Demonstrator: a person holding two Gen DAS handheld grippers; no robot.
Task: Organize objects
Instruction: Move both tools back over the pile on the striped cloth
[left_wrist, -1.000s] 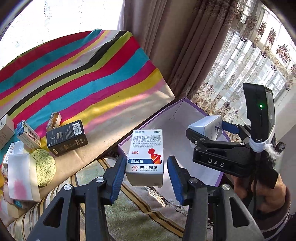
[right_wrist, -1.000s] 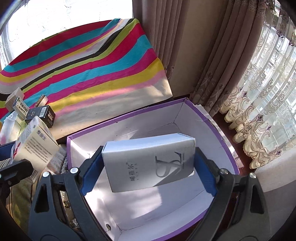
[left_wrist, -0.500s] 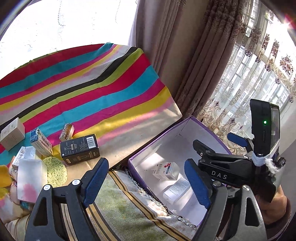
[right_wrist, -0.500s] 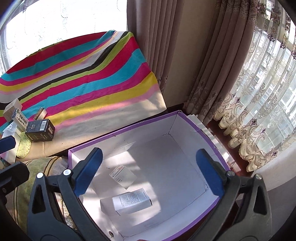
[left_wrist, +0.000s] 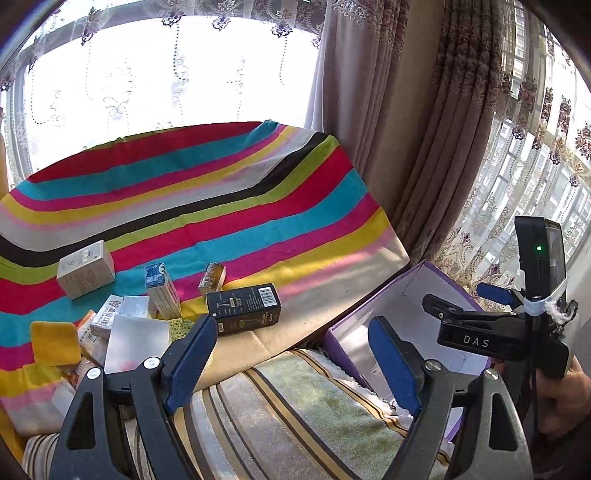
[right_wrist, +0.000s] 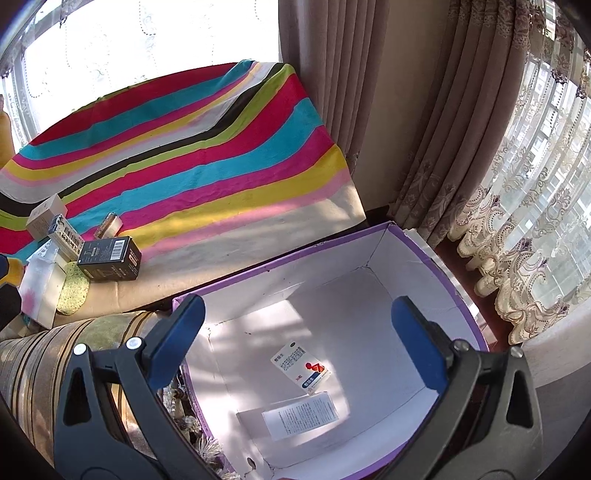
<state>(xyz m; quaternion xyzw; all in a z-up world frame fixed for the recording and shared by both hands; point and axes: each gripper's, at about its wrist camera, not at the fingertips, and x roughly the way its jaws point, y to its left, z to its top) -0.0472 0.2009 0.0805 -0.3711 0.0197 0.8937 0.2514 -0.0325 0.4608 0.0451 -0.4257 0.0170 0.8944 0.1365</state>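
The left gripper (left_wrist: 291, 360) is seen with its jaws spread wide and nothing between them, having just been opening; it is held over the striped cushion (left_wrist: 295, 406) at the near edge. The right gripper (right_wrist: 295, 339) is likewise spread wide, having just been opening, empty, and is poised above the purple box (right_wrist: 436, 258). Two packets are found on the box floor: a white medicine box (right_wrist: 301, 365) lying flat, and a grey box (right_wrist: 295, 415) nearer, just beside it, perhaps touching, though shadow blurs the gap. Ample bare floor is left toward the far and right walls of the purple box. To the far left, on the striped cloth (left_wrist: 221, 206), a black box (left_wrist: 243, 308) is set near the cloth's near edge, with smaller cartons (left_wrist: 86, 273) crowded at its left. The rest of the cloth is open.
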